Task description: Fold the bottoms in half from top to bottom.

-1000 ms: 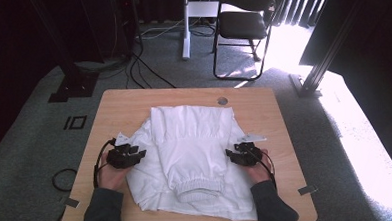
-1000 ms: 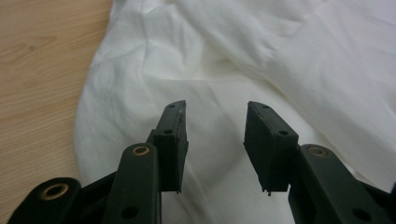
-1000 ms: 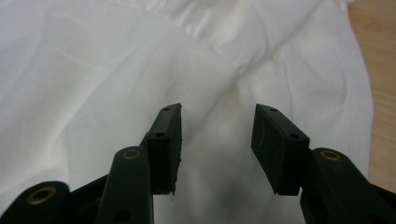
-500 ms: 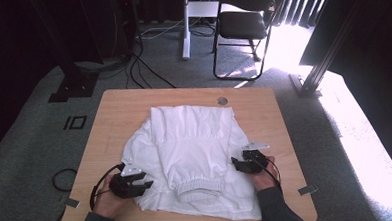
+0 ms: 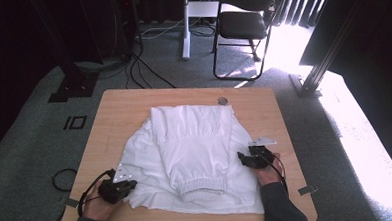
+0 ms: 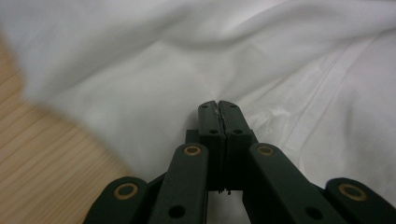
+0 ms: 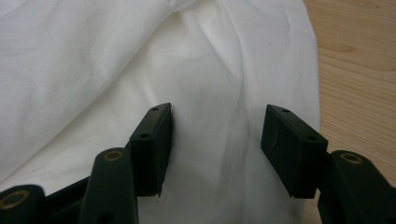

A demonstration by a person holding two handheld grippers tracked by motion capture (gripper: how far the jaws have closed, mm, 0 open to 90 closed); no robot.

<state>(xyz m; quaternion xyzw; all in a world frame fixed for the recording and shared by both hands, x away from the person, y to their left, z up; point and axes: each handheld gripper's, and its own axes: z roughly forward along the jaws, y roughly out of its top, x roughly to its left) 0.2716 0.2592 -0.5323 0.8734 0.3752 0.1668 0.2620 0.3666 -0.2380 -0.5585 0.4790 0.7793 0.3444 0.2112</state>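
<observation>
Left tongs (image 6: 218, 108) have just closed, jaws together over the white sweatshirt (image 5: 193, 150); right tongs (image 7: 215, 140) gape wide above its fabric.

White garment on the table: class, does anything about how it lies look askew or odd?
The white garment lies unevenly. Its left side bulges out in a rumpled curve toward the left gripper, while the right side runs straighter by the right gripper. A ribbed cuff sits on top. No stain or tear shows.
</observation>
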